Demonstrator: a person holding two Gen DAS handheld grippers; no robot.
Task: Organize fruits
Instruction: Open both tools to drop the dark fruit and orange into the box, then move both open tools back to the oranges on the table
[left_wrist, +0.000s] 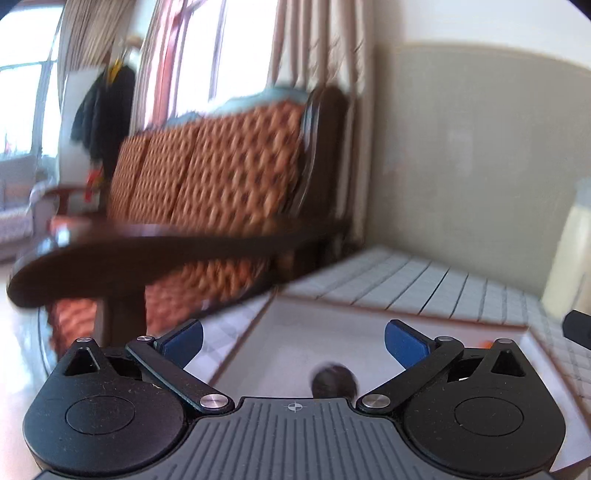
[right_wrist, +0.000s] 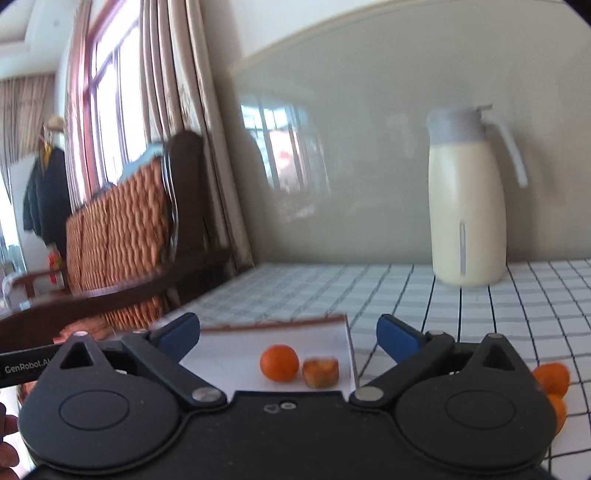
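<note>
A white tray with a brown rim (right_wrist: 273, 326) lies on the checked tablecloth. On it sit a whole mandarin (right_wrist: 279, 362) and, touching it on the right, an orange-brown fruit piece (right_wrist: 320, 372). My right gripper (right_wrist: 288, 336) hovers just above them, open, with nothing between its blue pads. In the left wrist view the same tray (left_wrist: 332, 325) holds a dark round fruit (left_wrist: 334, 380) close under my left gripper (left_wrist: 293, 343), which is open and empty. Two more mandarins (right_wrist: 552, 378) lie off the tray on the cloth at the right.
A cream thermos jug (right_wrist: 467, 206) stands at the back right against the wall. A dark wooden bench with orange woven cushions (left_wrist: 221, 173) stands beyond the table's left edge. The checked cloth (right_wrist: 517, 302) extends right of the tray.
</note>
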